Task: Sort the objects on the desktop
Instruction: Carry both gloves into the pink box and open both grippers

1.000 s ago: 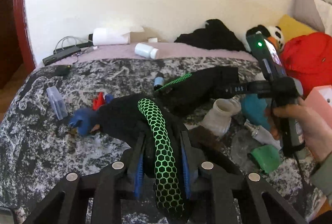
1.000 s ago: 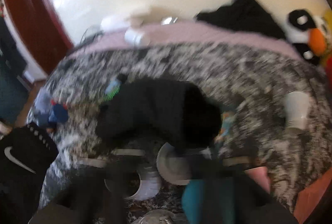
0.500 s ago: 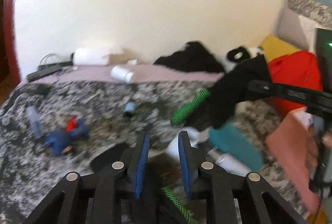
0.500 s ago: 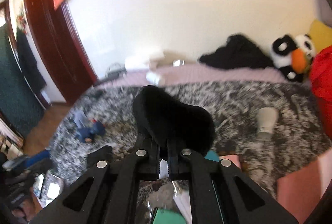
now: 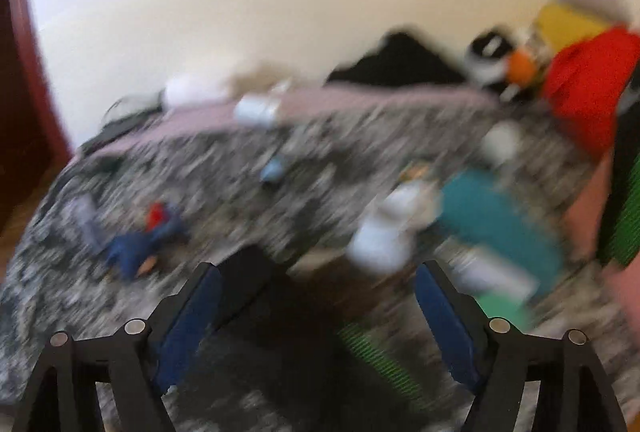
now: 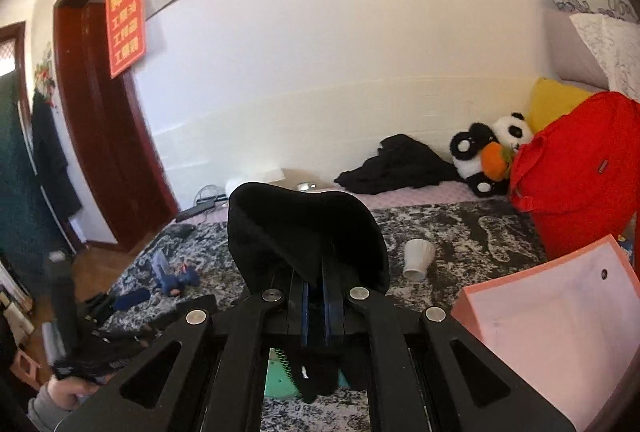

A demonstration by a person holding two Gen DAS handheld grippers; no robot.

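the right gripper [image 6: 316,306] is pinching a black glove [image 6: 304,236] tight, draping it over its fingers to carry it off. the left gripper [image 5: 316,306], jaws just sprung wide, is gripping nothing; its glove [image 5: 256,296] is lying beneath.

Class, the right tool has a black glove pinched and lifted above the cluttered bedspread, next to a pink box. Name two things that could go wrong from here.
1. The right tool pinches only part of the black glove; the rest droops over its tip, so it might slip out.
2. The glove blocks much of that camera's forward view, so aiming for the pink box could go astray or clip the white cup.
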